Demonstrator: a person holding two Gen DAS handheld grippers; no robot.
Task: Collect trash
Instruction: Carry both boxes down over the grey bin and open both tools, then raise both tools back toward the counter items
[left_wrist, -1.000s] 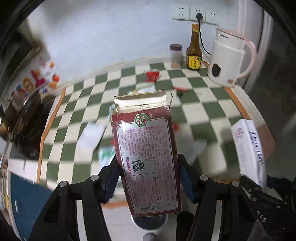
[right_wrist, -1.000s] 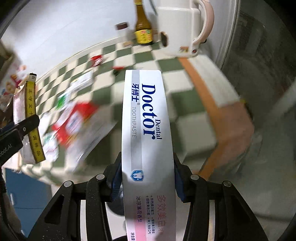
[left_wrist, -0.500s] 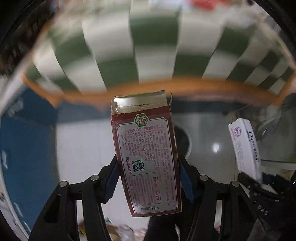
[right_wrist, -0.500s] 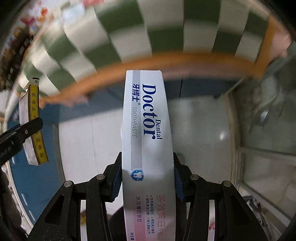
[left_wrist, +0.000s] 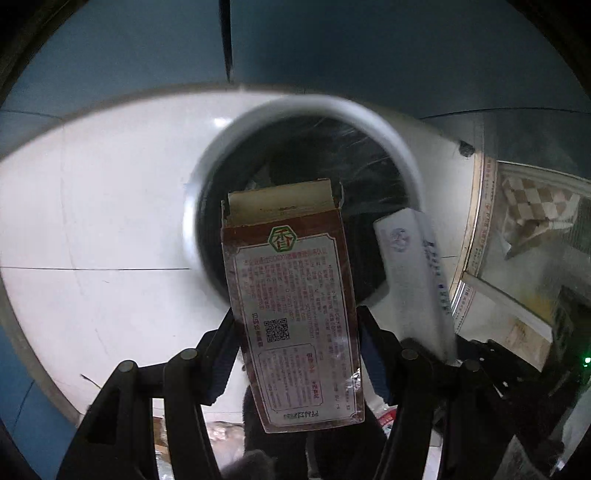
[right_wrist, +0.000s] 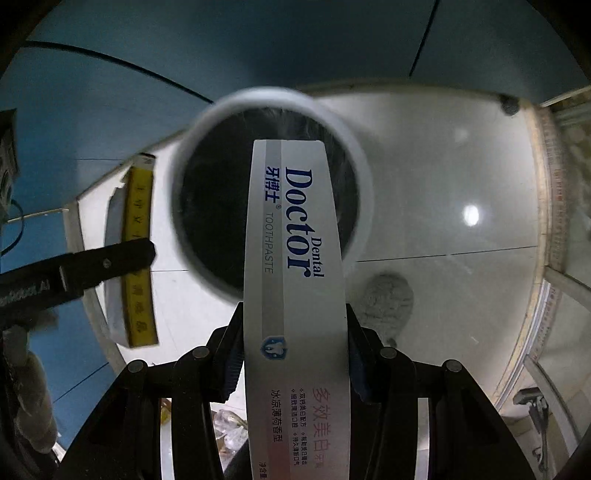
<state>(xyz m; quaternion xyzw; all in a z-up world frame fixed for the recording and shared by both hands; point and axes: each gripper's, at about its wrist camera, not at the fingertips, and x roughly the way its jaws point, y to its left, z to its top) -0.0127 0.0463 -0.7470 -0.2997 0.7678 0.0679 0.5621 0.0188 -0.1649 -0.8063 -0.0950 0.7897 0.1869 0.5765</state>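
My left gripper (left_wrist: 297, 332) points down and grips a brown printed carton (left_wrist: 291, 306) with its top flap open; its jaws are just starting to open, the pads still against the carton's sides. The carton hangs over the round white-rimmed bin (left_wrist: 207, 177) with a dark liner. My right gripper (right_wrist: 295, 339) is shut on a long white Dental Doctor toothpaste box (right_wrist: 295, 258), whose far end reaches over the bin's rim (right_wrist: 266, 98). The toothpaste box (left_wrist: 413, 277) also shows beside the carton. At the left of the right wrist view, a left finger (right_wrist: 110, 262) crosses the carton's yellow side (right_wrist: 138, 258).
The bin stands on a glossy white tiled floor (left_wrist: 110, 221) against a blue cabinet front (left_wrist: 369, 55). A checked cloth (left_wrist: 535, 206) hangs at the right. A grey fuzzy slipper (right_wrist: 388, 299) lies right of the bin. Crumpled clear wrappers (right_wrist: 229, 424) lie below the grippers.
Both grippers have dropped from the checked tabletop past its edge and tipped downward, carrying their boxes. The floor bin, first a small disc below, now fills the middle of both views.
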